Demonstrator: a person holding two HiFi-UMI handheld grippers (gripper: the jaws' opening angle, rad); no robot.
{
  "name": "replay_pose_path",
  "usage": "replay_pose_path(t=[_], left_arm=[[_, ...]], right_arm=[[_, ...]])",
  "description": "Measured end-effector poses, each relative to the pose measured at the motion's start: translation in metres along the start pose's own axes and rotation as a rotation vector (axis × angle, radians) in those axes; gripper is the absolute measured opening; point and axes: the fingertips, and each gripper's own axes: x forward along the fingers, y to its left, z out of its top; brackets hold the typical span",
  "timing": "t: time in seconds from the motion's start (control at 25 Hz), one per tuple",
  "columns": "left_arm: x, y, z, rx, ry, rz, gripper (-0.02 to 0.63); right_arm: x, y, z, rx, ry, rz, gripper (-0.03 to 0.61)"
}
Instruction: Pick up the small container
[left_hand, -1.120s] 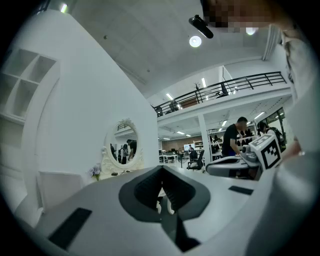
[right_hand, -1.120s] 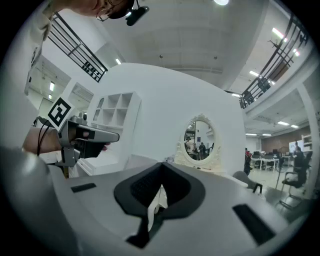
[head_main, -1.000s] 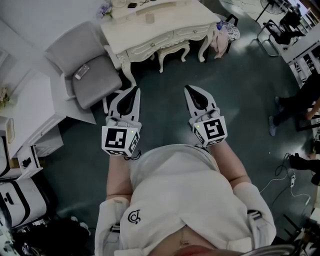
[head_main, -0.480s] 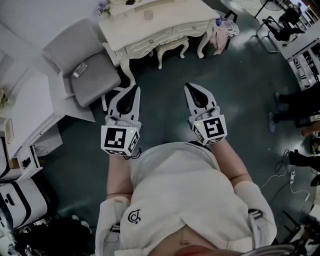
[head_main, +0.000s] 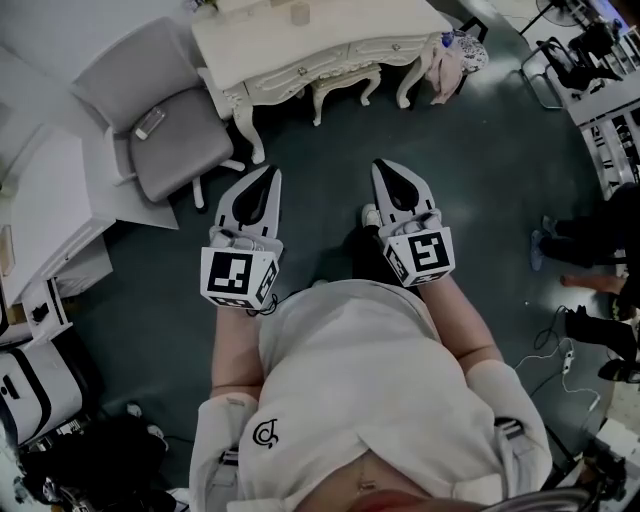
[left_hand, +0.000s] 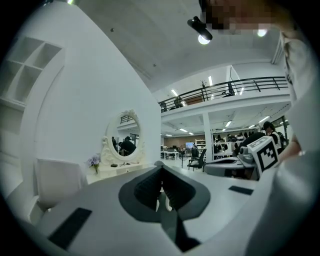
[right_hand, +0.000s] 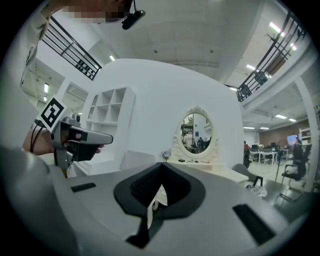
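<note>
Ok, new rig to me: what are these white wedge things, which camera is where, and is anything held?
No robot: a person in a white shirt holds a white two-jaw gripper in each hand. The head view looks down from the person's head, left gripper at its left, right gripper at its right. The other two views look along each gripper's own jaws; both pairs are shut, nothing between them. Ahead stand a cream carved dressing table with an oval mirror and a grey padded chair.

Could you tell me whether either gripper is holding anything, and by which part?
Nothing is held; the left gripper and right gripper are both shut, empty.
</note>
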Motion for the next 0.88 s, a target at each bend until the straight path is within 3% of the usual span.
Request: replay_pose_path(t=[0.2, 0.44, 0.68, 0.88], left_arm=[[0.052, 0.02, -0.006, 0.006, 0.024, 0.07, 0.012], [0.153, 0.039, 0.004, 0.005, 0.024, 0.163, 0.012], [0.255, 0.053, 0.014, -0.009, 0.016, 0.254, 0.012], [0.309, 0.072, 0.011, -0.04, 0.012, 0.32, 0.012]], right_arm=[[0.051, -0.041, -0.011, 0.01, -0.015, 0.059, 0.006], [0.128, -0.125, -0.004, 0.0, -0.048, 0.143, 0.007], [0.197, -0.205, -0.013, 0.013, -0.025, 0.239, 0.007], [0.246, -0.247, -0.018, 0.007, -0.011, 0.289, 0.008]])
